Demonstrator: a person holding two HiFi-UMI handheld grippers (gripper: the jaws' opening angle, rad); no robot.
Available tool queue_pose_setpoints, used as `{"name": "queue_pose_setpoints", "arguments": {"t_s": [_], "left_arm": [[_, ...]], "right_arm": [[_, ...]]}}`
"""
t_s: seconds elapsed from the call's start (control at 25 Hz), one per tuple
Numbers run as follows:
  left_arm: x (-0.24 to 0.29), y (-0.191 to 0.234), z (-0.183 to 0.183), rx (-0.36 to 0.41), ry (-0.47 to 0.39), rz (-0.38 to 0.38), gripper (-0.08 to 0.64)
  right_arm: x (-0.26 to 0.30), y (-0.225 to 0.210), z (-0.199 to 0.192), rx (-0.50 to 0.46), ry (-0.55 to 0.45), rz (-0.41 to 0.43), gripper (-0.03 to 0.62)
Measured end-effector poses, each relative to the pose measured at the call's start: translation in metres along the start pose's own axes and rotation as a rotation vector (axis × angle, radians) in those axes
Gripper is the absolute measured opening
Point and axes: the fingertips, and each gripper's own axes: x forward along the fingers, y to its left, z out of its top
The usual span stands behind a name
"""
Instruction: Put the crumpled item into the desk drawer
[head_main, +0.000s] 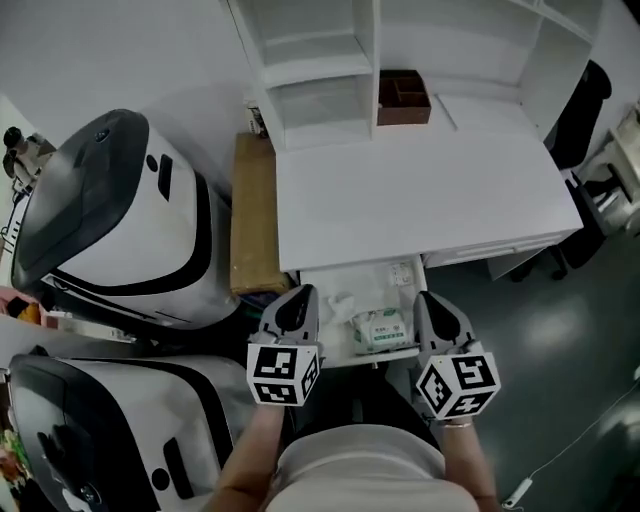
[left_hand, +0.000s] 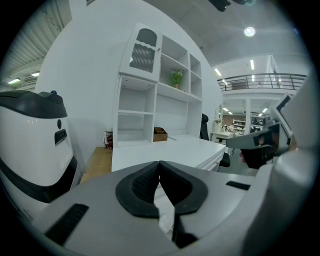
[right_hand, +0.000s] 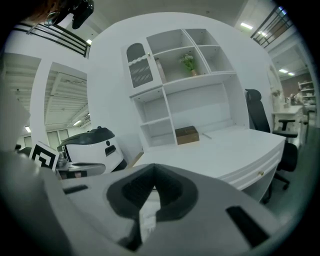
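Head view: crumpled item (head_main: 338, 300) is seen lying in the open drawer (head_main: 366, 284) under the table's (head_main: 420, 200) front edge, beside a soft packet (head_main: 380, 330), flanked by left gripper (head_main: 299, 296) and right gripper (head_main: 430, 300), each with fingers pressed together, empty.

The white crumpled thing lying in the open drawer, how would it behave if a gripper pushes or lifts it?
The crumpled item looks like thin paper or tissue, so it is probably very light and would squash when gripped rather than resist. Its irregular folds suggest it would slide, not roll far. A push rightward might bump the pack beside it.
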Motion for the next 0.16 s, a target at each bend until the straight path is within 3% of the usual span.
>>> {"name": "queue_pose_setpoints", "arguments": {"t_s": [0.16], "left_arm": [[0.0075,-0.0037,0.0018,-0.013,-0.008,-0.014,-0.006]], "right_arm": [[0.0038,-0.0068,0.0013,-0.020,0.008,-0.015,0.002]]}}
